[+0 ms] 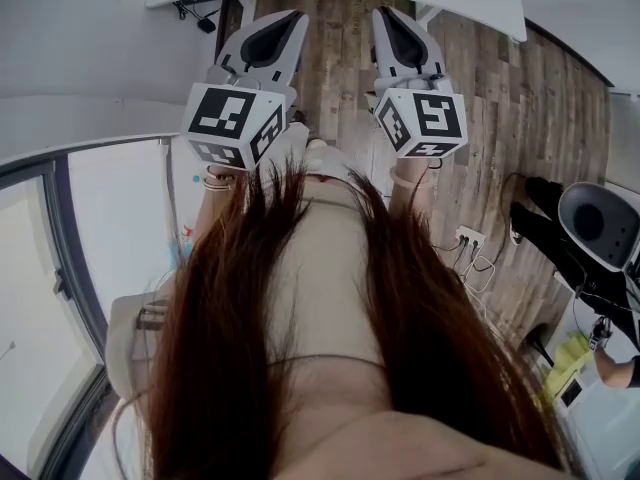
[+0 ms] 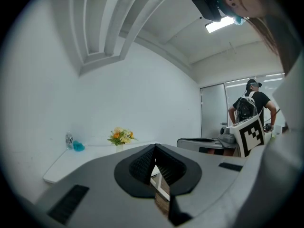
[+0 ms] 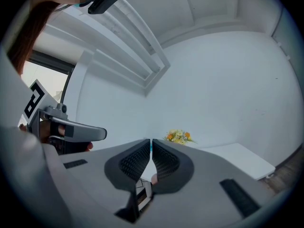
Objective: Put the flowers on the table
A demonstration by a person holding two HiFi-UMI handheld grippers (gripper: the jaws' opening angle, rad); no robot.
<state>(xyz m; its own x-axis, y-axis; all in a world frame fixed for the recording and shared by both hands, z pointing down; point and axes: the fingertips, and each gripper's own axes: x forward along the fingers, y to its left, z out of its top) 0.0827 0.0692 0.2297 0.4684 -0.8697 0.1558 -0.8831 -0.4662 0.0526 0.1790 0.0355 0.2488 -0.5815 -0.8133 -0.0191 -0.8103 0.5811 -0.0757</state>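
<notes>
While short of the table [image 3: 237, 158], held left gripper [image 2: 154, 148] and right gripper [image 3: 150, 142] level, both closed on nothing (nothing in reach). Aimed at flowers [image 3: 178, 137] by its far edge.

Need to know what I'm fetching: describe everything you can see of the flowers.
The flowers are a small bunch of orange, yellow and white blooms with green leaves. They stand upright at the back of a white table, close to the white wall. Something pale beneath them may be a vase, but it is too small to tell. Nothing else touches them.
</notes>
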